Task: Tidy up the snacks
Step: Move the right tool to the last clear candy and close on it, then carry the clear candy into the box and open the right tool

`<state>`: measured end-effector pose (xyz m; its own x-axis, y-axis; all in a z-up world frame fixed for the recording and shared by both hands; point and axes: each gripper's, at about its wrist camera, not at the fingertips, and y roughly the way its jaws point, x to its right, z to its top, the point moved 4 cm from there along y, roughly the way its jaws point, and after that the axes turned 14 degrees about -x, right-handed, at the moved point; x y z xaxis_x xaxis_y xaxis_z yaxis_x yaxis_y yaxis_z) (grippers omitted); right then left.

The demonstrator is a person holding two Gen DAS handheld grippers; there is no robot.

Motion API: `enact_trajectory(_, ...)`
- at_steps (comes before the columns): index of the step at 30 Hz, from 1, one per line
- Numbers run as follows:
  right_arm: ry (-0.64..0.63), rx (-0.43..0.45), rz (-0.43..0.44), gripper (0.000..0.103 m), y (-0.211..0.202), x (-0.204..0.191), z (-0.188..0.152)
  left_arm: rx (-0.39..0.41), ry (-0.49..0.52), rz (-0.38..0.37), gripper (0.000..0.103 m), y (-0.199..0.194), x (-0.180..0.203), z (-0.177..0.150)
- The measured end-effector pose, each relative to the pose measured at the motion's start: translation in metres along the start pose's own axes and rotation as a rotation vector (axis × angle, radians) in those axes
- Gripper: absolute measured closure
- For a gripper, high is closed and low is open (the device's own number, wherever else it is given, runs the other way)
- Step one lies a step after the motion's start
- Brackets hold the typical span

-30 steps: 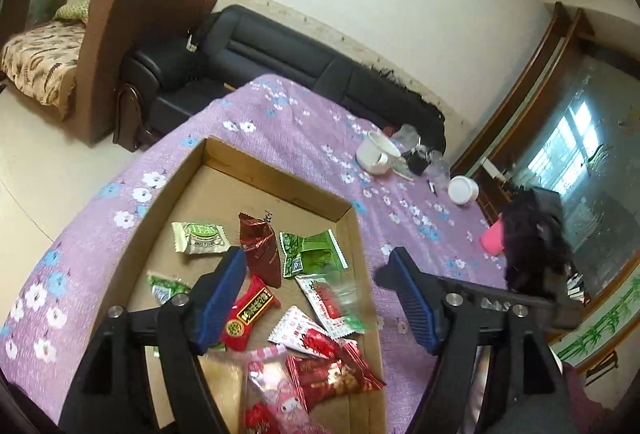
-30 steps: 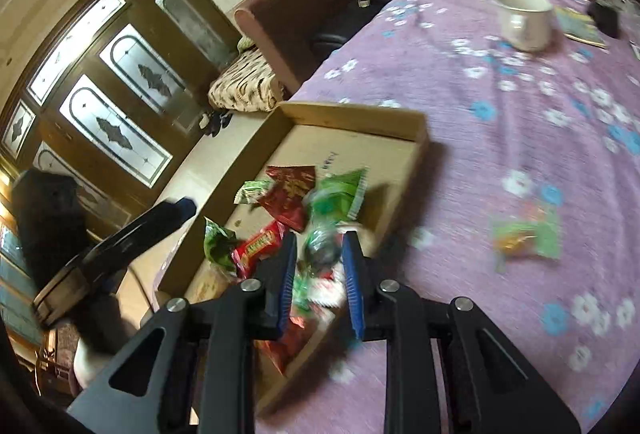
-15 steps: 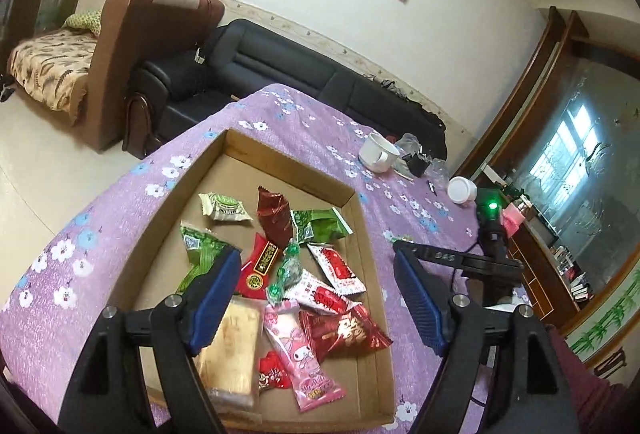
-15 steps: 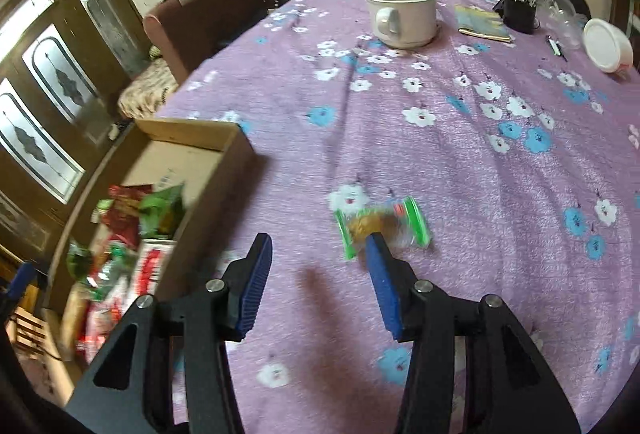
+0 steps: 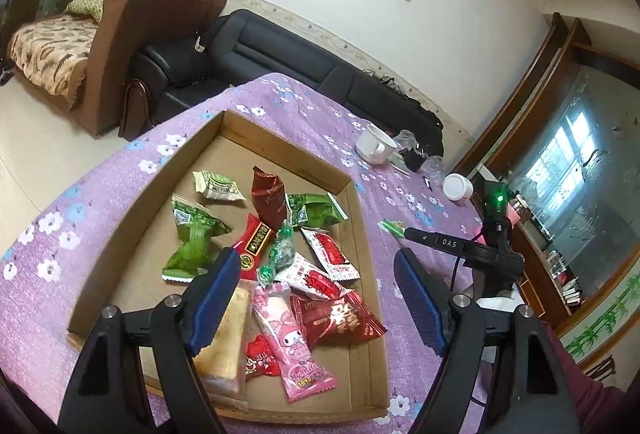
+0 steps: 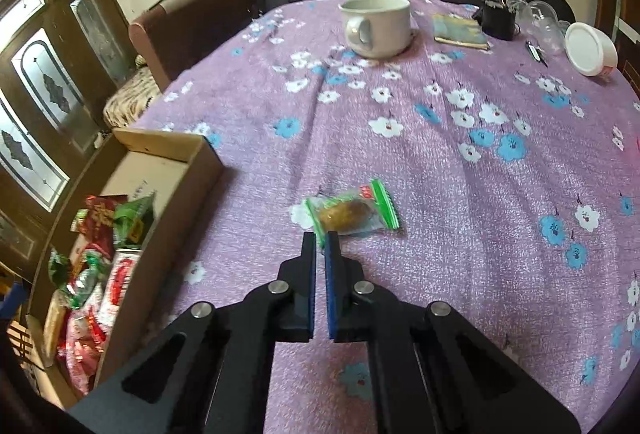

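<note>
Right at tips of our right gripper (image 6: pixel 320 239), snack in clear green-edged wrapper (image 6: pixel 353 213) lies on purple cloth (image 6: pixel 420 170). Jaws pressed together, pinching near corner of wrapper, we think, for easy lift. Left of gripper, cardboard box (image 6: pixel 176 194) holds other snacks; its wall stands in way, so we must go up first. Our left gripper (image 5: pixel 316 298) hangs spread wide over box, holding nothing. Far ahead, mug (image 6: pixel 376 24). Plenty of bare cloth around.

The letters "DAS" stand in white on the right gripper (image 5: pixel 404 232), at three o'clock of the cardboard tray (image 5: pixel 362 234). Print on the snack wrappers is too small to read.
</note>
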<state>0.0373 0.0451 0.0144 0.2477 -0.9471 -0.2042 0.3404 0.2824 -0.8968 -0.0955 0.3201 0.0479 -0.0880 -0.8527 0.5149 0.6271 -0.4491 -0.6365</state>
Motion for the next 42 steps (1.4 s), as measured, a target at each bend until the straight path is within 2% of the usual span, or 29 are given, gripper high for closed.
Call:
enact_trajectory(2,-0.02,0.005,0.015,0.098,-0.004,-0.003,0.002,0.004,0.001,-0.007,0.024,-0.003,0.001,-0.001)
enact_trajectory(4,-0.007,0.018,0.005,0.091,-0.003,-0.001,0.007,0.009,0.004,-0.012,0.024,-0.005,0.003,-0.001)
enact_trajectory(6,0.021,0.007,-0.024,0.051,0.004,0.005,0.013,0.011,0.005,-0.019,0.024,-0.006,0.005,-0.002)
enact_trajectory(7,0.042,-0.009,-0.032,0.048,0.011,0.008,0.017,0.011,0.005,-0.022,0.024,-0.006,0.006,-0.002)
enact_trajectory(10,0.096,-0.051,-0.014,0.048,0.029,0.013,0.025,0.002,0.008,-0.028,0.024,-0.004,0.007,-0.005)
enact_trajectory(11,0.104,-0.033,-0.015,0.05,0.03,0.013,0.028,-0.001,0.009,-0.028,0.024,-0.002,0.008,-0.005)
enact_trajectory(12,0.104,-0.038,-0.022,0.064,0.031,0.013,0.029,-0.006,0.009,-0.028,0.024,-0.001,0.008,-0.006)
enact_trajectory(13,0.103,-0.041,-0.05,0.071,0.032,0.013,0.03,-0.01,0.009,-0.03,0.024,0.0,0.009,-0.007)
enact_trajectory(17,0.07,-0.04,-0.076,0.073,0.03,0.012,0.023,-0.014,0.007,-0.041,0.024,0.002,0.01,-0.009)
enact_trajectory(21,0.082,-0.027,-0.02,0.075,0.019,0.017,0.012,-0.017,-0.001,-0.054,0.024,0.003,0.009,-0.01)
enact_trajectory(25,0.105,-0.003,0.114,0.075,-0.003,0.009,0.013,-0.019,-0.012,-0.059,0.024,0.004,0.008,-0.013)
enact_trajectory(28,0.047,-0.003,0.215,0.075,-0.014,-0.025,0.02,-0.016,-0.011,-0.061,0.024,0.003,0.01,-0.014)
enact_trajectory(31,-0.021,-0.01,0.259,0.075,-0.015,-0.063,0.026,-0.014,-0.009,-0.062,0.023,0.001,0.011,-0.016)
enact_trajectory(35,-0.079,-0.002,0.256,0.072,-0.002,-0.102,0.036,-0.014,-0.013,-0.052,0.023,-0.003,0.009,-0.019)
enact_trajectory(38,-0.074,0.007,0.253,0.053,0.007,-0.118,0.05,-0.023,-0.016,-0.045,0.023,-0.002,0.009,-0.02)
enact_trajectory(42,-0.1,0.058,0.248,0.053,-0.011,-0.123,0.052,-0.019,0.007,-0.032,0.023,-0.005,0.013,-0.023)
